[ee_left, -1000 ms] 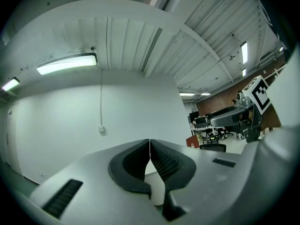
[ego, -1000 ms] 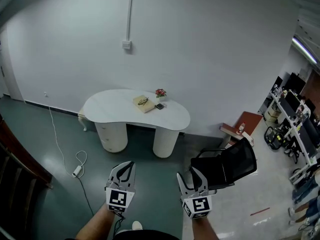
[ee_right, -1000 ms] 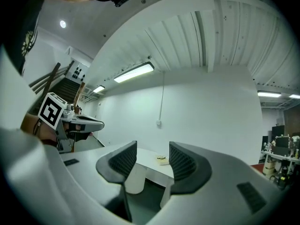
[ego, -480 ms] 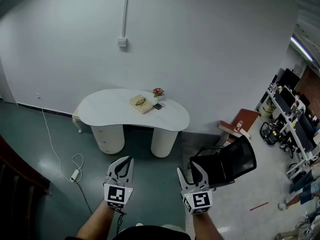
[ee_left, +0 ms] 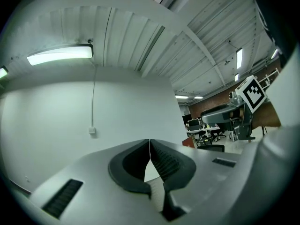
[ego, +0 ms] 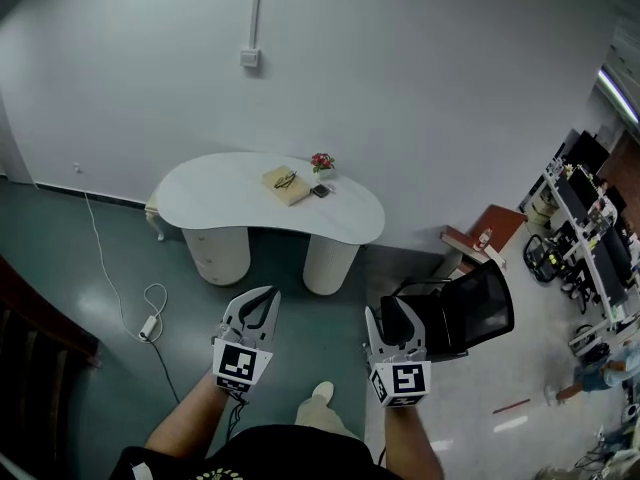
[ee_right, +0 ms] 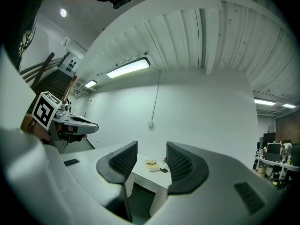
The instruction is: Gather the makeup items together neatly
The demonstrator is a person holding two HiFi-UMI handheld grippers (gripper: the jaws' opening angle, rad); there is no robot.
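Left gripper [ee_left: 149, 143] has its jaws closed tip to tip with nothing between them. Right gripper [ee_right: 151, 161] has its jaws standing apart and empty. Through their gap a white table [ego: 220, 193] shows far ahead. Both are held level above the grey-green floor [ego: 120, 268], side by side, well apart from the table.

The items to be gathered lie near the table's back edge, close to one another. A flat tan box [ego: 284, 185] carries a thin dark thing on its top, too small to identify. Just to its right lies a small dark item [ego: 319, 190]. Behind that stands a small pot [ego: 322, 172] holding red flowers [ego: 321, 159]. Whether the box holds anything cannot be told.

A black office chair [ego: 455, 313] stands just beside the right gripper.
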